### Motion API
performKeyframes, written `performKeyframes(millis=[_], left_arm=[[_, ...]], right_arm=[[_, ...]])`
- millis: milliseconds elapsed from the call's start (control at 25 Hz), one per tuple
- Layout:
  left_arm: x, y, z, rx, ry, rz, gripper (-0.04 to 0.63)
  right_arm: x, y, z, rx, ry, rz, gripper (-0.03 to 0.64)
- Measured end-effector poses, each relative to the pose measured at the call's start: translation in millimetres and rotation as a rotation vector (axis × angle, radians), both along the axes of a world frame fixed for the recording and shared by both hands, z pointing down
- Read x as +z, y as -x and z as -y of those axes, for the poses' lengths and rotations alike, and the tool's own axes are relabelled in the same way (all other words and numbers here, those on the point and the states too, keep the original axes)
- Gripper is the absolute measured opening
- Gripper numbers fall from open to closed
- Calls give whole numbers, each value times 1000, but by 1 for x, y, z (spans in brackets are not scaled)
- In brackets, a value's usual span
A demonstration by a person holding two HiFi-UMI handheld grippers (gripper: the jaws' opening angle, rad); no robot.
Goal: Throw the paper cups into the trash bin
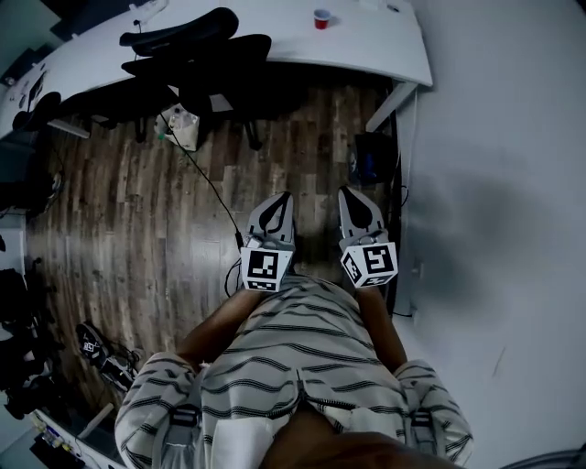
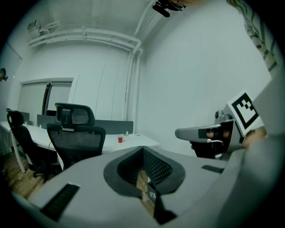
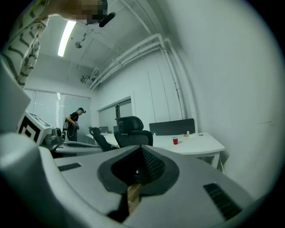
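Observation:
A red paper cup (image 1: 321, 18) stands on the white desk (image 1: 385, 50) far ahead of me. It also appears small in the left gripper view (image 2: 120, 139) and in the right gripper view (image 3: 175, 141). My left gripper (image 1: 280, 198) and right gripper (image 1: 347, 192) are held side by side in front of my striped shirt, pointing toward the desk and well short of it. Both have their jaws together with nothing between them. The left gripper view (image 2: 142, 148) and the right gripper view (image 3: 141, 147) show only wood floor through the small gap behind the tips.
Black office chairs (image 1: 197, 46) crowd the desk's left part. A dark boxy object (image 1: 371, 158) sits under the desk's right end beside its leg. A cable (image 1: 209, 183) runs across the wood floor. The white wall (image 1: 513, 183) lies to the right. A person (image 3: 72, 124) stands far off.

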State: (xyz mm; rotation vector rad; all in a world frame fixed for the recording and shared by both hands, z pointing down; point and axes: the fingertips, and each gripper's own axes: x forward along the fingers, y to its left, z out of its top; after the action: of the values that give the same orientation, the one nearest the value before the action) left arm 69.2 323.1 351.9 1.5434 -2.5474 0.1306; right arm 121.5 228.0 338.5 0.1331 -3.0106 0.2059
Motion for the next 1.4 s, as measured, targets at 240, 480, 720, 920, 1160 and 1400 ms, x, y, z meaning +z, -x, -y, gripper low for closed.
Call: performKeyframes(millis=[240,480,720,920,1160,1400], left_arm=[[-15,79,35,46,-23,-5,23],[-10,130,60,74,-33,-49,23],[-4,164,99,100,-70,-106,25],[8,197,141,70,-68,-164,25],[9,232,191,53,-41,-146,23],[12,265,249,30,-16,-161,25]], right_arm=[[-11,72,35,60,1,-8,9],[-15,117,54,89,-17,-25,9],[-6,152,90,110,-4,-41,9],[2,181,132,106,2,-19,9],[3,217,191,95,17,-7,9],[1,246,245,70,31,-5,9]])
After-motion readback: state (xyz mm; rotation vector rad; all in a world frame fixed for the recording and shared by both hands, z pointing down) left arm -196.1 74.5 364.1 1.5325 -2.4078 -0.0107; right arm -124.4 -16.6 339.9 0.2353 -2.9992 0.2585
